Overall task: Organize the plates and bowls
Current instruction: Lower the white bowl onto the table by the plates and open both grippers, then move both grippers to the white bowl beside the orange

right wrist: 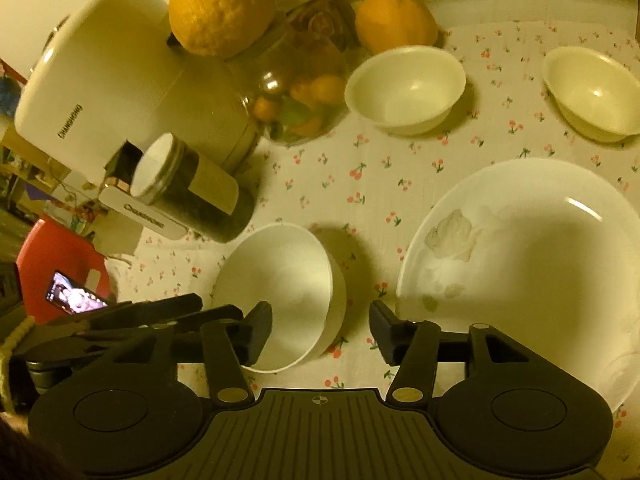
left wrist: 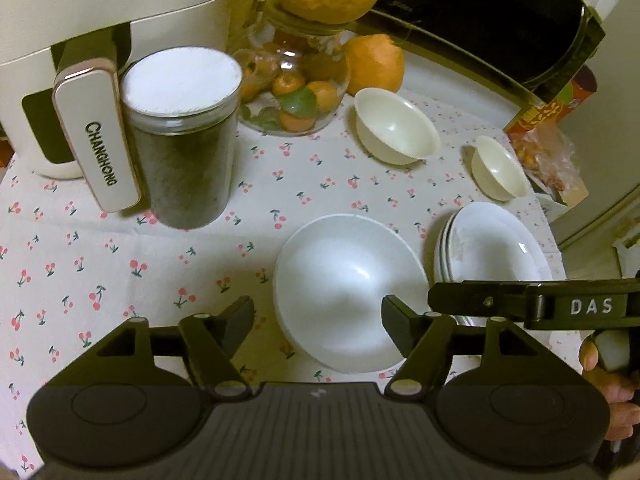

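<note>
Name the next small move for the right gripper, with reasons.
Probably close the right gripper on the white bowl: its fingers are open, straddling the bowl's near wall, one inside and one outside, nothing held.

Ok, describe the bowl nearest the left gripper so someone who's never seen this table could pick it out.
Start at the cherry-print tablecloth and find the dark jar with the white lid. Just right of it, in front of the open left gripper, sits the nearest bowl. It is bright white, while the two bowls behind are cream, and the stacked plates are shallower.
</note>
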`<state>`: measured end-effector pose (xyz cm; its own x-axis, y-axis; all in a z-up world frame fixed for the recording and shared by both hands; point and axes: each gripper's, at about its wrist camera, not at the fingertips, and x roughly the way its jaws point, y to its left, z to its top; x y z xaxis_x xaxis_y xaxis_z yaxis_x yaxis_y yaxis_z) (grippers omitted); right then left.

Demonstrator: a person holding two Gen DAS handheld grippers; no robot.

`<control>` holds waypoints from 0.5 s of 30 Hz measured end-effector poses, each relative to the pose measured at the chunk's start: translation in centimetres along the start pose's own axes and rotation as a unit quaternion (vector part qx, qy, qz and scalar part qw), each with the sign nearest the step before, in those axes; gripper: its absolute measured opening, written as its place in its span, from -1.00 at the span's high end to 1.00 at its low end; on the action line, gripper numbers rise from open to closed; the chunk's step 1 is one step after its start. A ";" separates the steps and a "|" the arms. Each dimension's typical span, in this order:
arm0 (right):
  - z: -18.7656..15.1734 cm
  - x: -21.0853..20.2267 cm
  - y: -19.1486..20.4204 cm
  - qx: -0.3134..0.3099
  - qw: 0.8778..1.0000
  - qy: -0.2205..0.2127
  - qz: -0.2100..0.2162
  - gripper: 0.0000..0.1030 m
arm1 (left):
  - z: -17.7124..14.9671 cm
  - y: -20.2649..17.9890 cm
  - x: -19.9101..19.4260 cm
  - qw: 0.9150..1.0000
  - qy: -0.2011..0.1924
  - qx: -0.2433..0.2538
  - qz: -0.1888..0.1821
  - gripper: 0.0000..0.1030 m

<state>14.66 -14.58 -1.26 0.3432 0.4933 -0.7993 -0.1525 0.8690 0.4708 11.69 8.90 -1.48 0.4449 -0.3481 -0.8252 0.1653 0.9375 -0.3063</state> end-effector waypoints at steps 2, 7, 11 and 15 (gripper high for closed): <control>0.3 -0.6 -0.1 0.000 1.000 -0.010 0.001 -0.26 | 0.2 -0.2 -0.1 1.000 -0.003 0.001 -0.002 -0.43; 1.2 -1.8 -1.0 0.010 0.999 -0.033 0.002 -0.47 | 0.6 -1.1 -0.3 1.000 -0.010 0.004 -0.005 -0.64; 2.1 -2.7 -2.1 0.029 0.998 -0.050 0.006 -0.64 | 0.9 -1.9 -0.3 1.000 -0.014 0.001 -0.014 -0.79; 3.0 -3.5 -3.2 0.041 0.997 -0.071 -0.005 -0.74 | 1.4 -2.7 0.0 1.000 -0.022 0.003 -0.010 -0.93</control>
<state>16.72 -19.24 1.18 0.4734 0.4694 -0.7454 -0.0750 0.8646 0.4969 12.45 6.33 0.05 0.4792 -0.3667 -0.7974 0.1794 0.9303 -0.3200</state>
